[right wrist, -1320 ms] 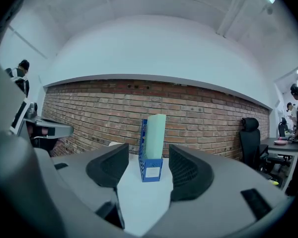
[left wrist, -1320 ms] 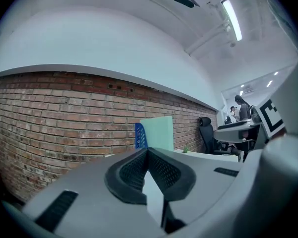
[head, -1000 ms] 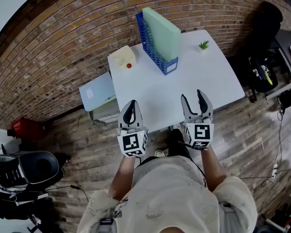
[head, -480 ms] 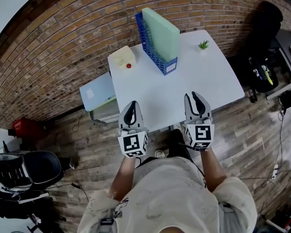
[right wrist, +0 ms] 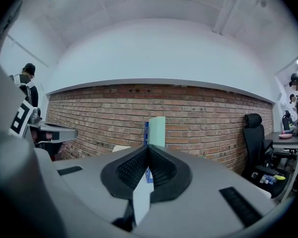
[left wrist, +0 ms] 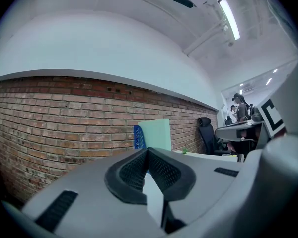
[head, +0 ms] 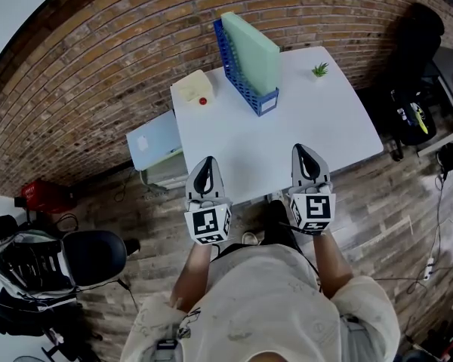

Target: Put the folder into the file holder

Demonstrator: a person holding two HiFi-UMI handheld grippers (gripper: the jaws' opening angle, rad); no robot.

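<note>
green folder (head: 253,50) stands upright inside blue file holder (head: 240,84) on white table (head: 309,123). l gripper (head: 204,165) & r gripper (head: 303,151) both at table edge, well apart from holder, on its near side. jaws together on both, nothing btwn. small plant (head: 320,69) right of holder.

White square counter (head: 302,138), three items along its far side.
Blue plastic lattice file holder (head: 238,78) at centre back, cream rectangular box (head: 191,87) near the left corner, small green potted plant (head: 320,69) right, all apart.
</note>
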